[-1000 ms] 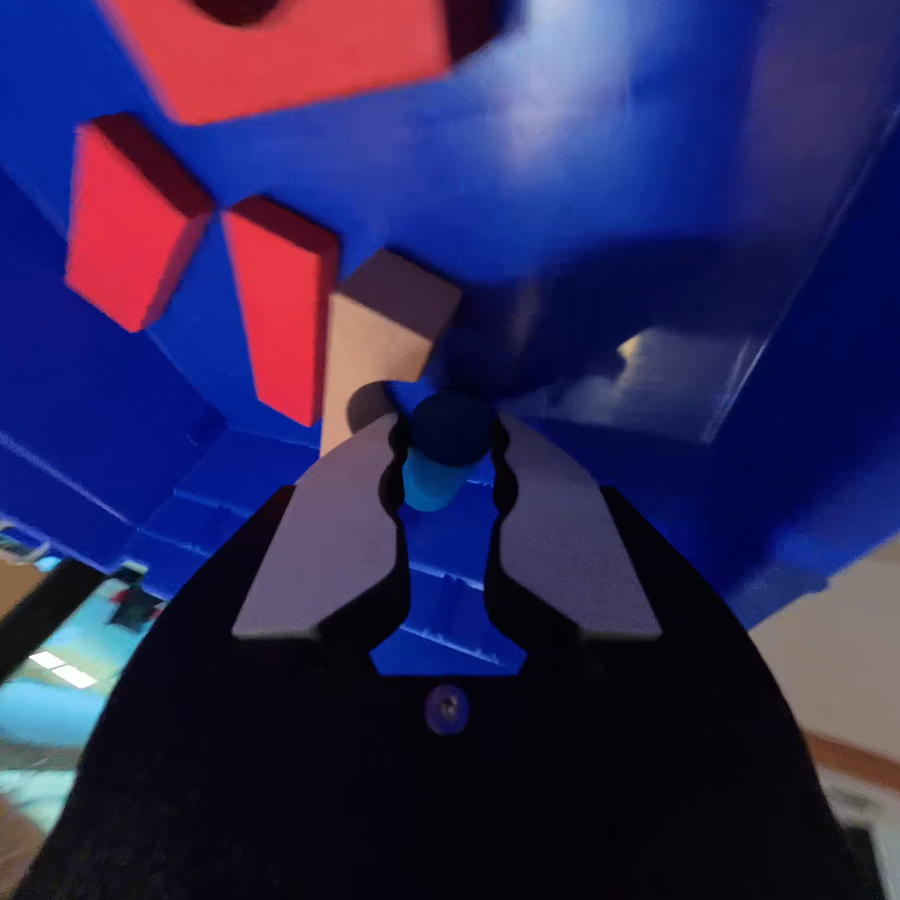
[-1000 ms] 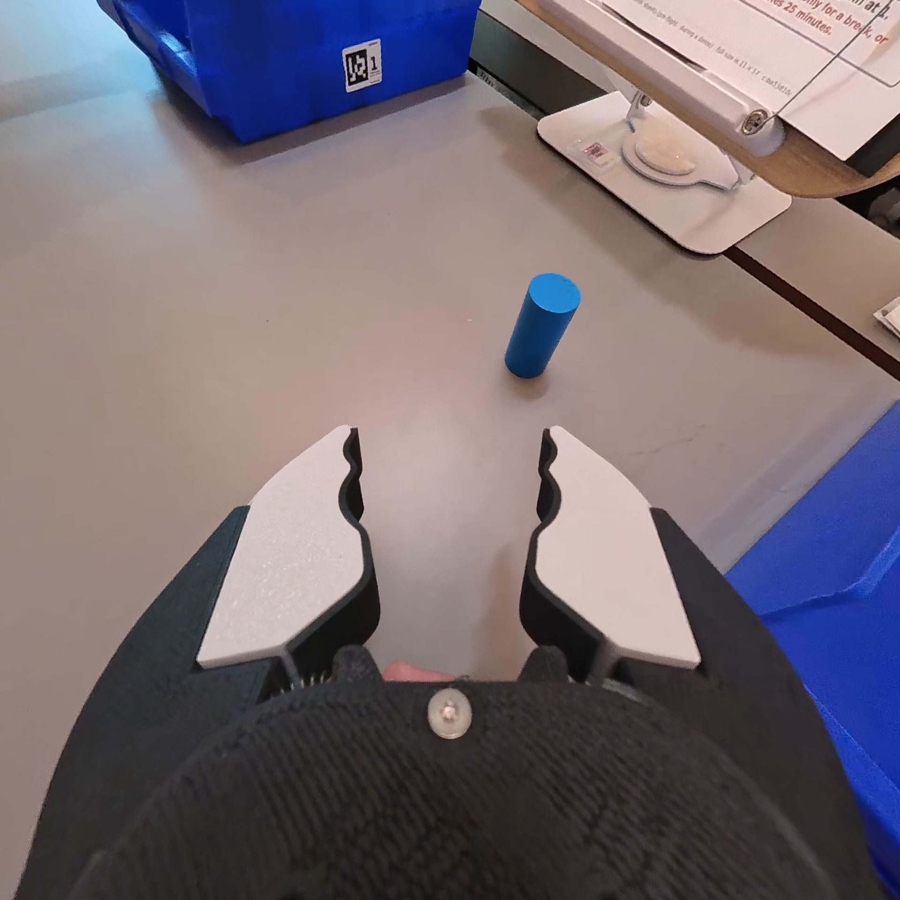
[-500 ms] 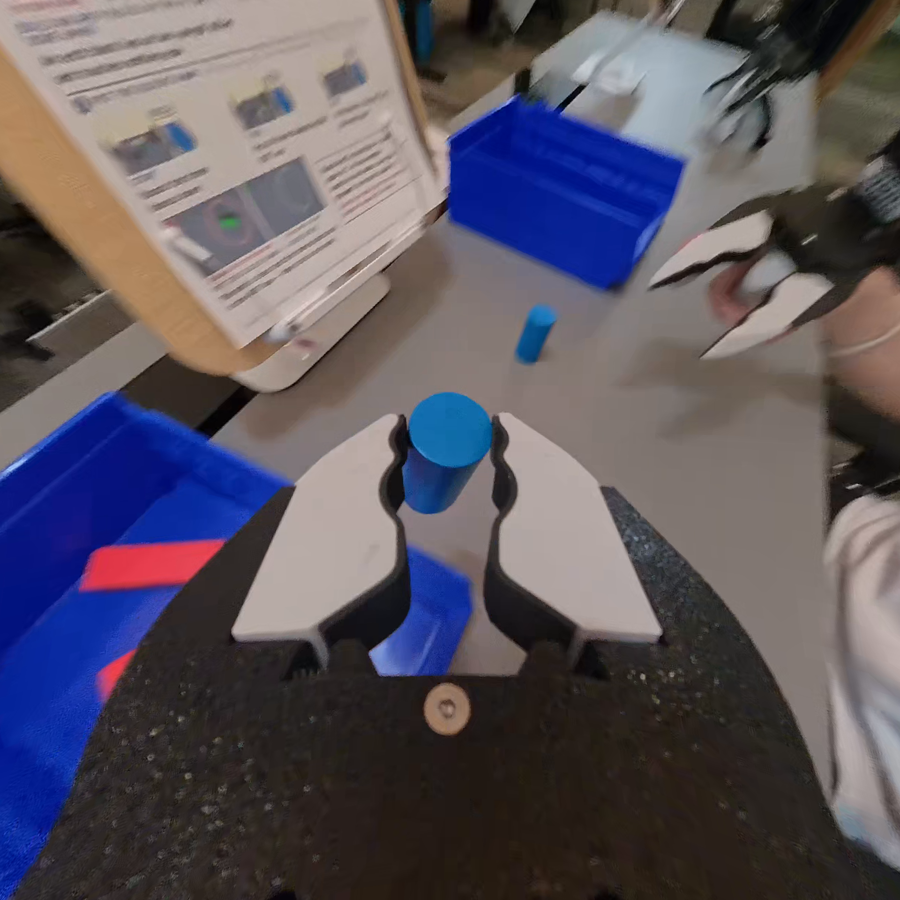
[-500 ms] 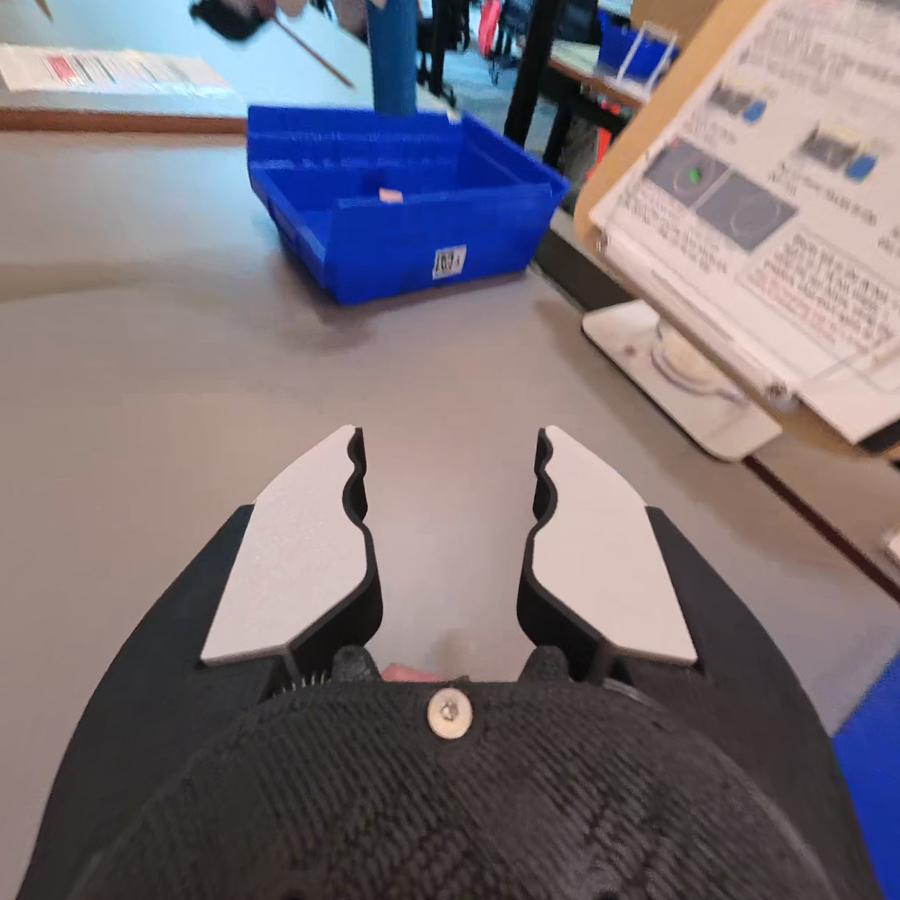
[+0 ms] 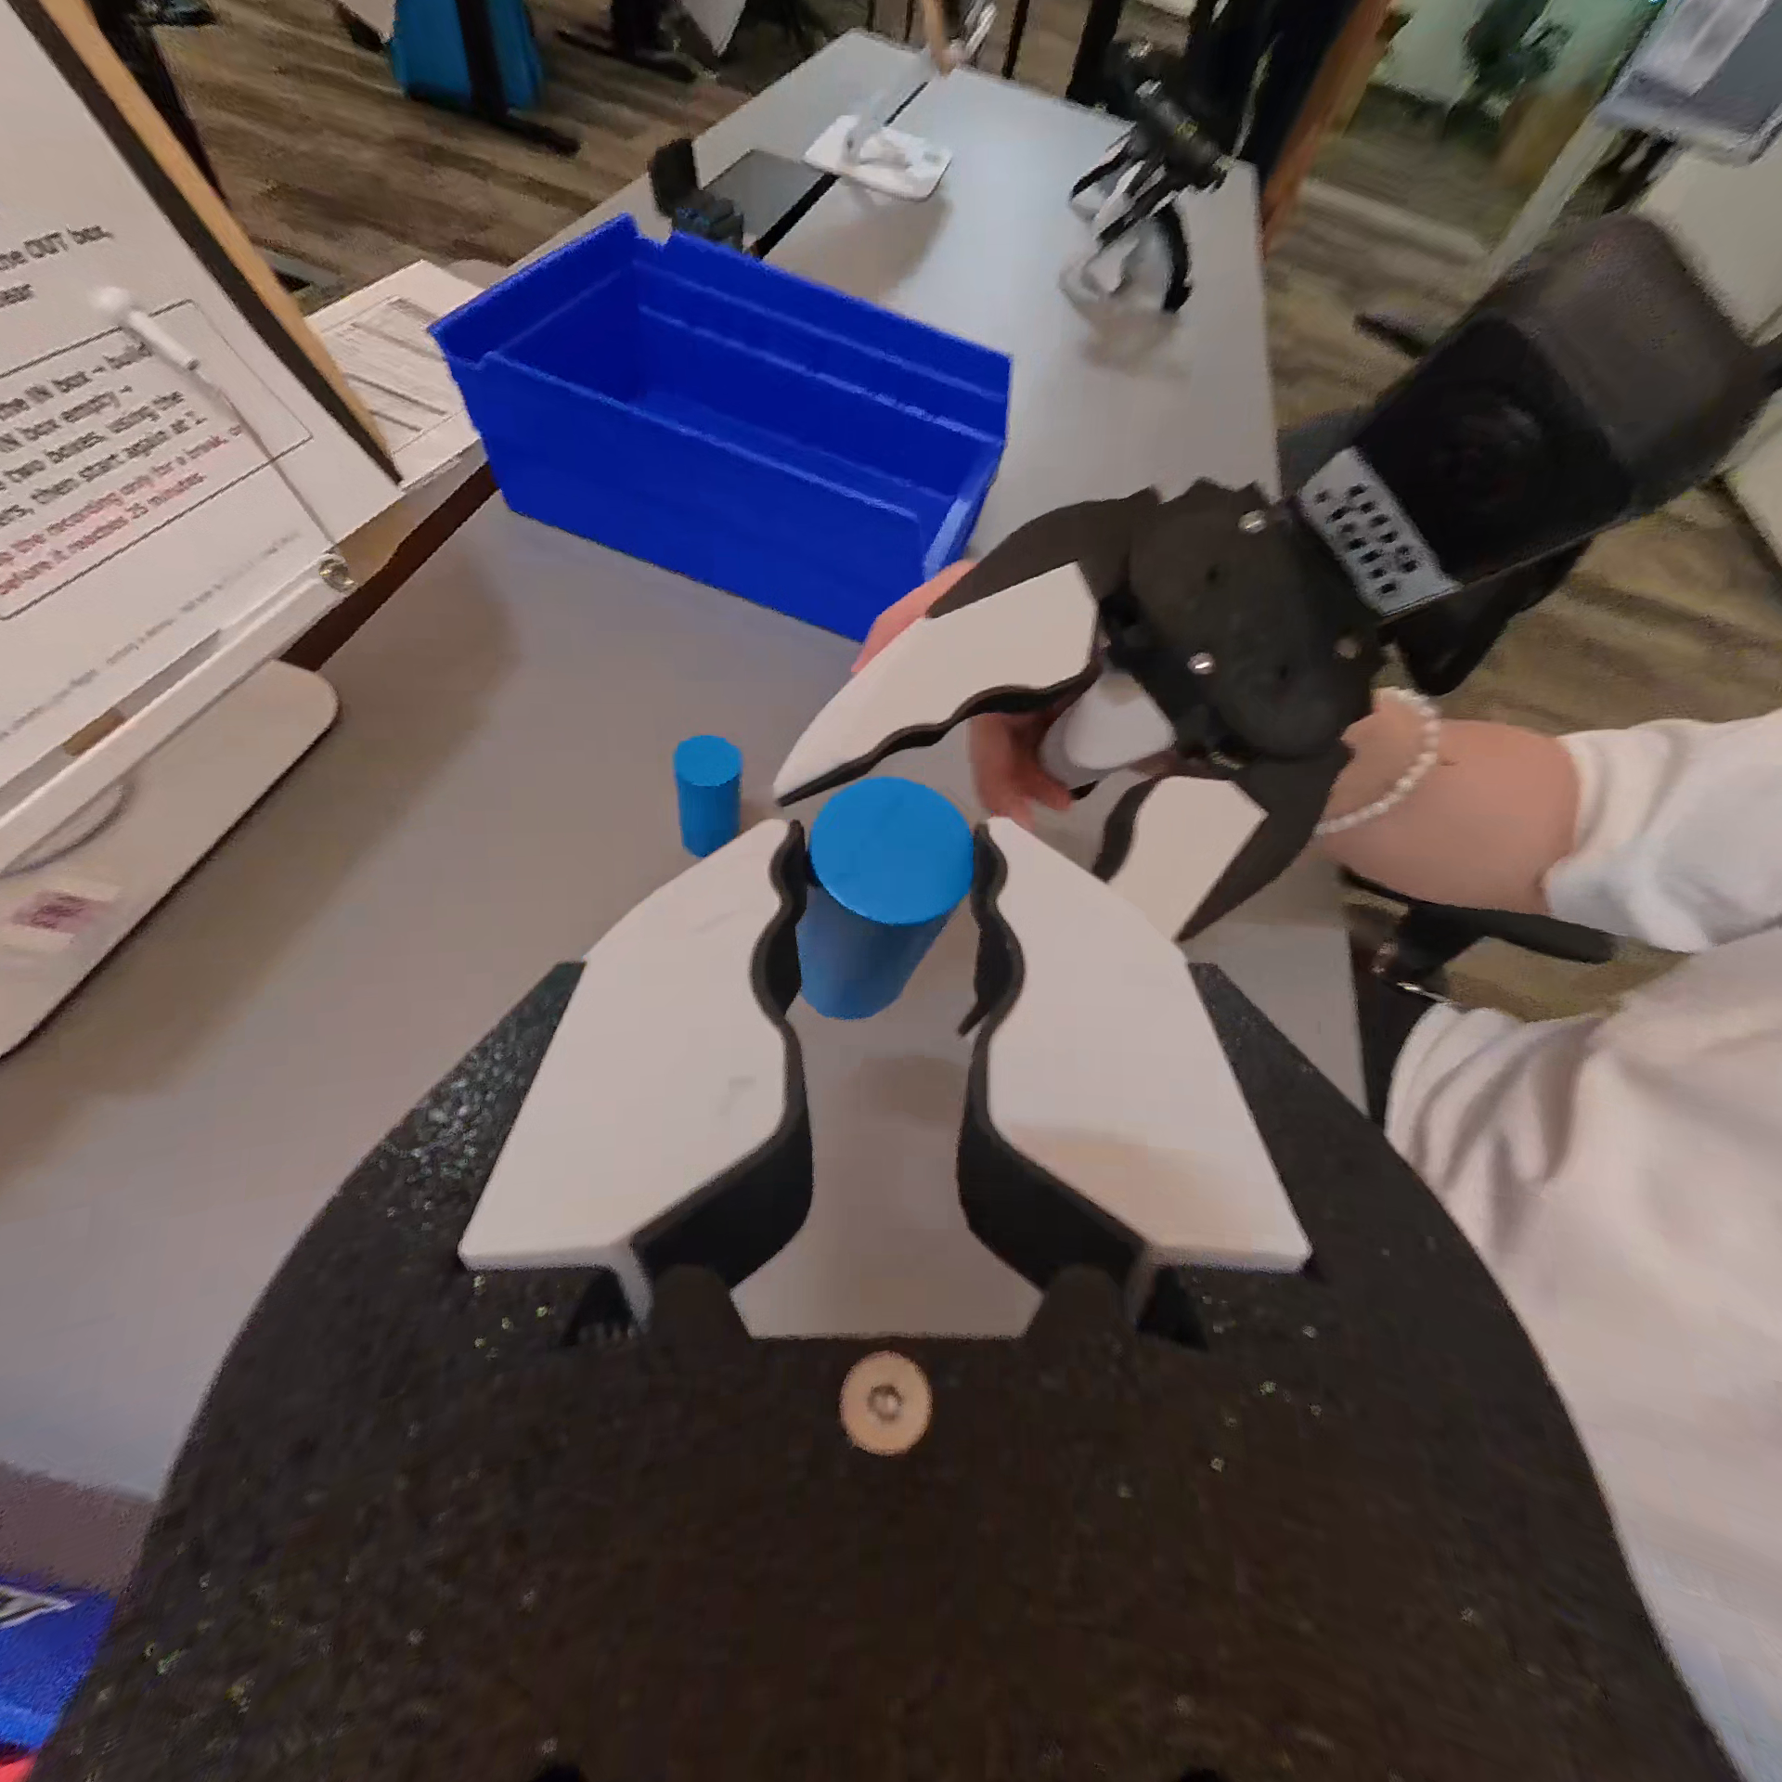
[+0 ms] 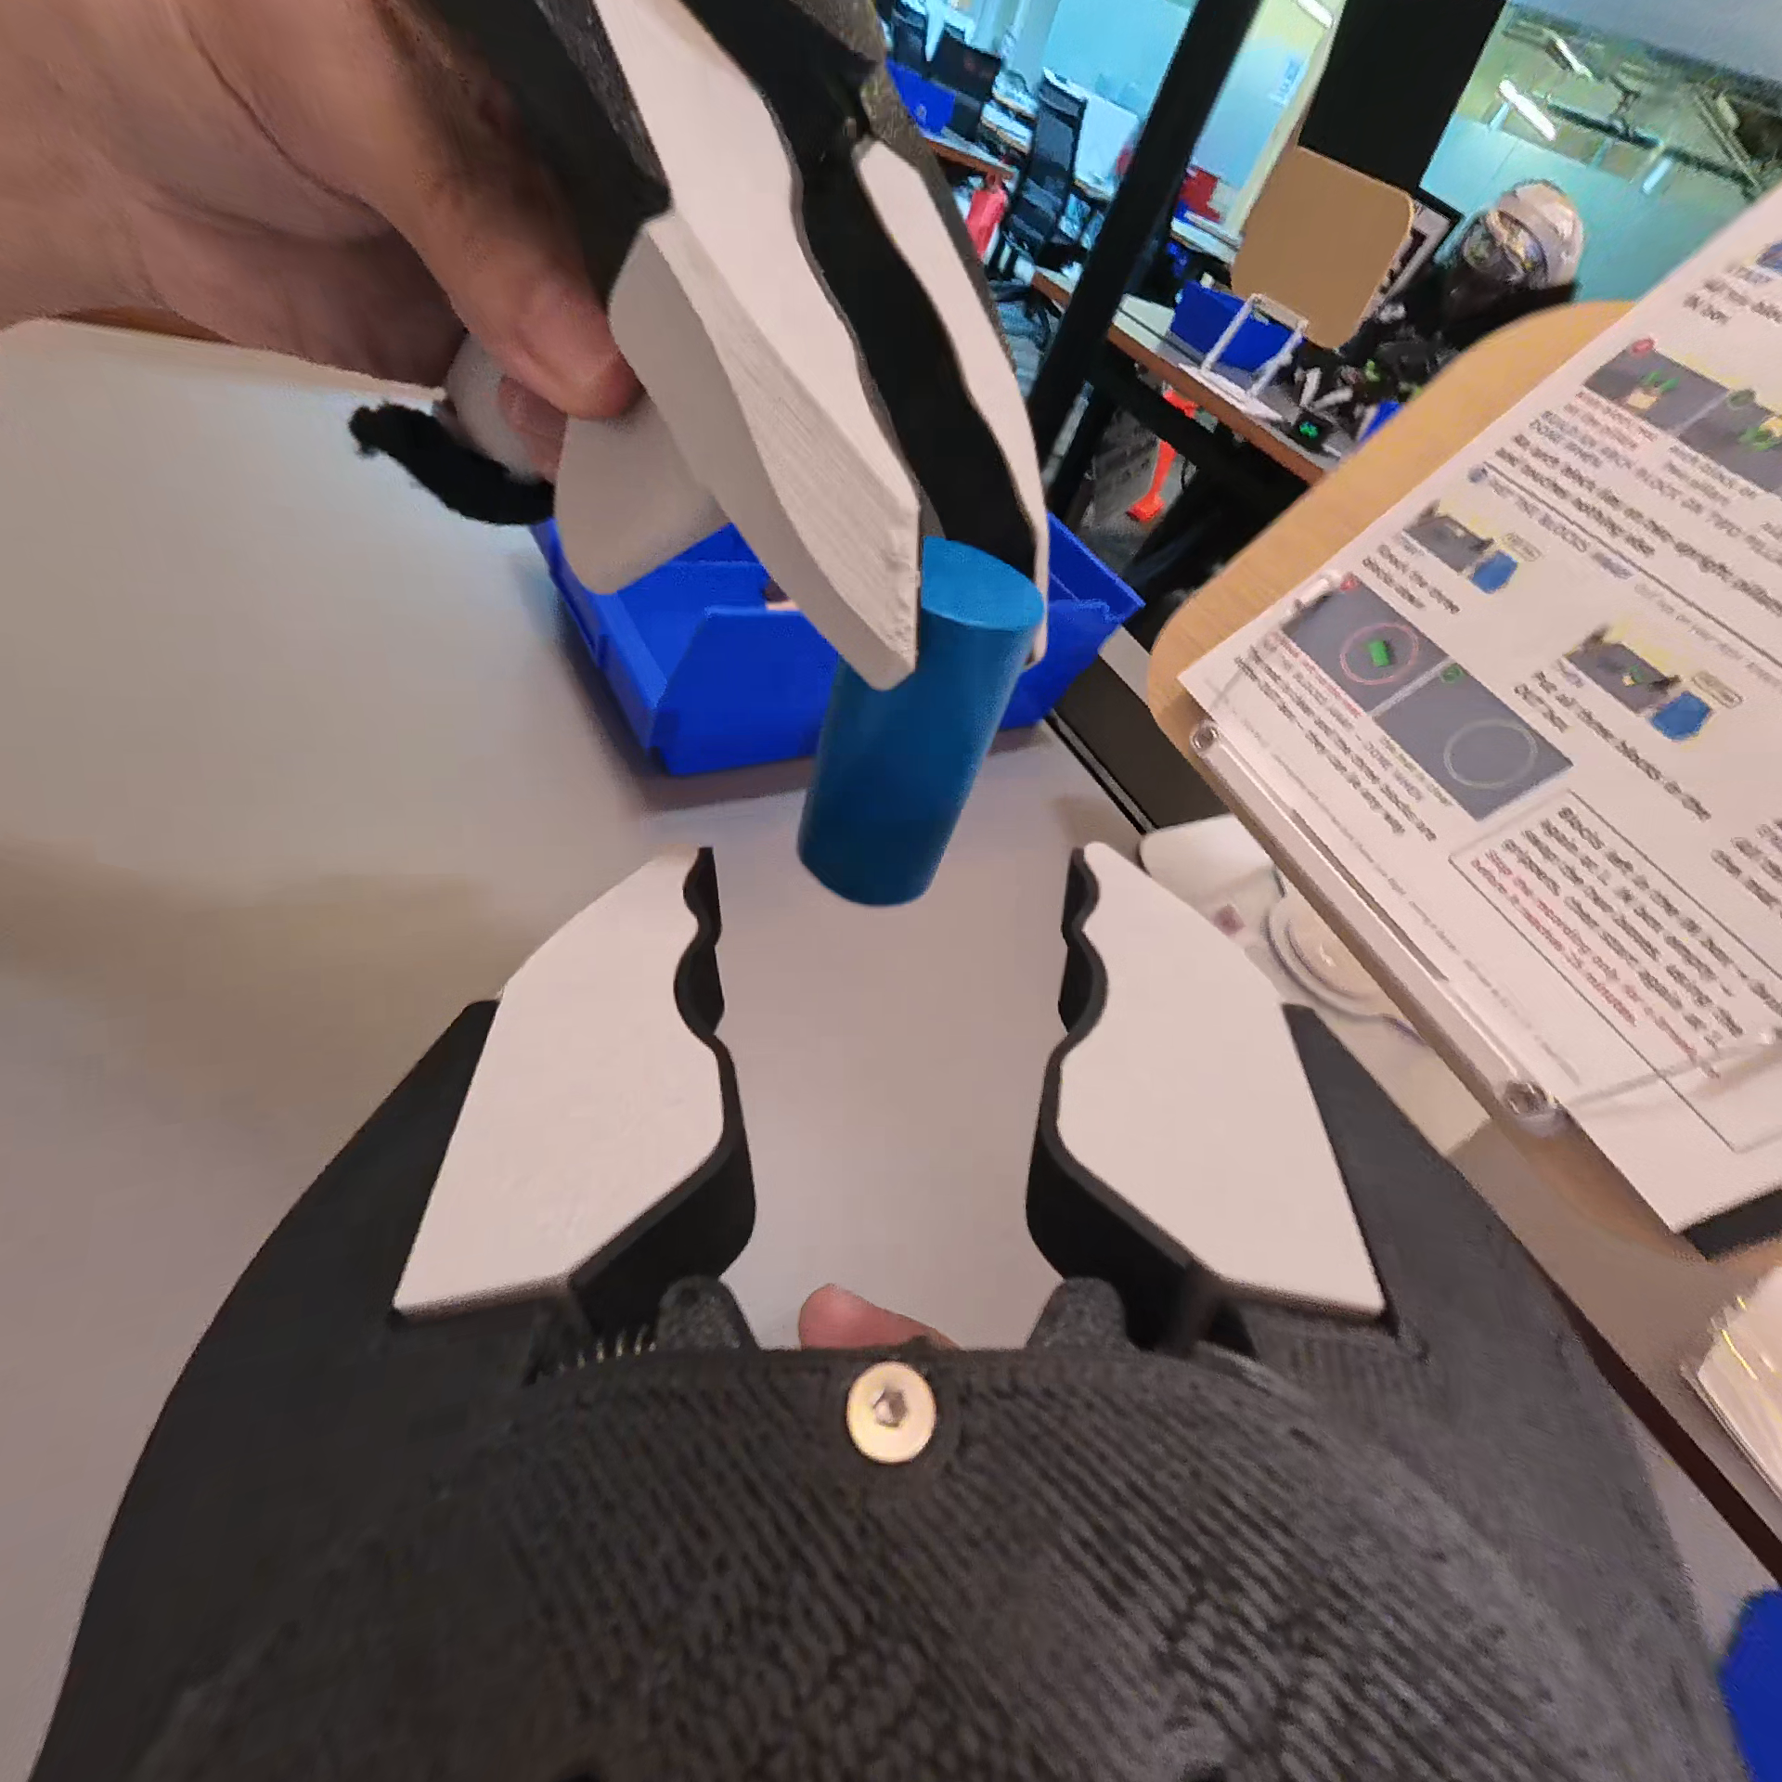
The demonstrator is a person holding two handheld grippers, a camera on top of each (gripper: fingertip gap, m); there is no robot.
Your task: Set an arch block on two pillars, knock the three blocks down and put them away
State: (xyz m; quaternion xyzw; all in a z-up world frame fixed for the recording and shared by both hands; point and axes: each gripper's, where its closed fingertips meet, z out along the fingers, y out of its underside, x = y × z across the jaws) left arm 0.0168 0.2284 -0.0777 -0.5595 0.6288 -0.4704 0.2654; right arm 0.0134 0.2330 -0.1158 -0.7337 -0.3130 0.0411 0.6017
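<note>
Over the desk (image 5: 405, 964), your left tool (image 5: 882, 853) is gripping a blue cylinder (image 5: 873, 902), while your right tool (image 6: 892, 873) is sitting wide open just below it.

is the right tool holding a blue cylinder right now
No, the right tool is open and empty; the blue cylinder hangs ahead of it, clamped in the left tool.

Even indoor light, soft shadows, wide-angle bending in both views.

Left wrist view sharp; a faint shadow lies on the counter (image 5: 405, 868) under the blue cylinder (image 5: 873, 897). Right wrist view shows motion blur on the hand (image 6: 289, 183) and blue bin (image 6: 733, 685); straight lines curve toward the edges.
</note>
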